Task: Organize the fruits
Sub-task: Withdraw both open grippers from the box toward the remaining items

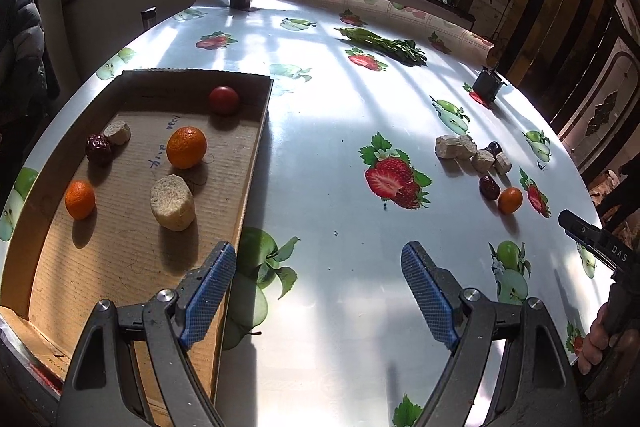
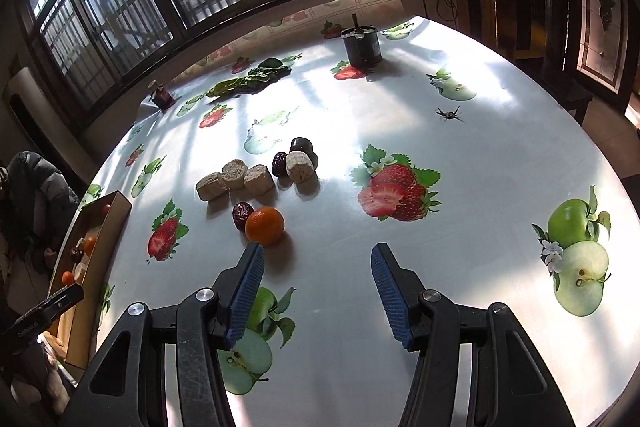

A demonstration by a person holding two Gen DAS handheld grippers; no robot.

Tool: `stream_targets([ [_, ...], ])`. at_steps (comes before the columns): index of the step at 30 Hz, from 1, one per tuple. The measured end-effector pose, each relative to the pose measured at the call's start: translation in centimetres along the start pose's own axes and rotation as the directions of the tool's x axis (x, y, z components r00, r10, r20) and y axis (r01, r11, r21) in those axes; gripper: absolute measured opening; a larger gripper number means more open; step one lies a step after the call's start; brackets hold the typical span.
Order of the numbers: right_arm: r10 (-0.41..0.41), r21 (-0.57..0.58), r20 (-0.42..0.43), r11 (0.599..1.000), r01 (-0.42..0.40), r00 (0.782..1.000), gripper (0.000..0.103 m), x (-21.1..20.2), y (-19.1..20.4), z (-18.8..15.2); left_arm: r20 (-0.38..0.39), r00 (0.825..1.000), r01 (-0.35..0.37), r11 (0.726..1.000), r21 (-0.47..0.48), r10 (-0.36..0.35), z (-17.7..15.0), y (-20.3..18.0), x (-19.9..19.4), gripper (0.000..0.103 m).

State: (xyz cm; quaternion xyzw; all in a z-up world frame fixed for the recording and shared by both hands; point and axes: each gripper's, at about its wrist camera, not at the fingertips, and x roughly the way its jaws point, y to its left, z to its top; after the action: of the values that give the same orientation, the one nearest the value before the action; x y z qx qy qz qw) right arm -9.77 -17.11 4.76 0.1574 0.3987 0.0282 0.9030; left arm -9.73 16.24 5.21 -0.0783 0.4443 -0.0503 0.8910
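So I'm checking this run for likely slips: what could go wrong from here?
The orange touches a red date, so the open right gripper might knock the date aside. Round fruit could roll on the glossy table. The cardboard tray has low walls, so dropped fruit might bounce out.

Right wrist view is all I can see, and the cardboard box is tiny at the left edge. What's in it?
Observer: The left wrist view looks into the box: a big orange, a small orange, a red fruit, a dark date and two beige pucks.
Visitor: Is the other claw holding something?
Observer: No. The left claw is open and empty, with one finger over the box's near wall.
Visitor: Anything else in there?
Observer: Blue handwriting on the box floor, beside the big orange.
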Motion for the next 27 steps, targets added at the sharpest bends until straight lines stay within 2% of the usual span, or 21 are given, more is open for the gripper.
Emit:
stream_targets([
  [19,0.015,-0.085,-0.07,0.996,-0.021,0.997,0.06,2.9,2.9,1.0,-0.024,1.0,0.017,1.0,-0.005,-0.017,0.0,-0.1,1.0,0.084],
  [24,0.015,-0.114,-0.088,0.993,-0.025,0.996,0.06,4.0,4.0,2.5,-0.026,0.999,0.034,0.999,-0.016,-0.034,0.0,0.2,0.9,0.084],
  [27,0.063,-0.114,-0.091,0.991,-0.073,0.994,0.06,4.3,4.7,4.1,-0.004,0.999,0.036,0.999,-0.011,-0.036,0.0,0.2,0.2,0.084],
])
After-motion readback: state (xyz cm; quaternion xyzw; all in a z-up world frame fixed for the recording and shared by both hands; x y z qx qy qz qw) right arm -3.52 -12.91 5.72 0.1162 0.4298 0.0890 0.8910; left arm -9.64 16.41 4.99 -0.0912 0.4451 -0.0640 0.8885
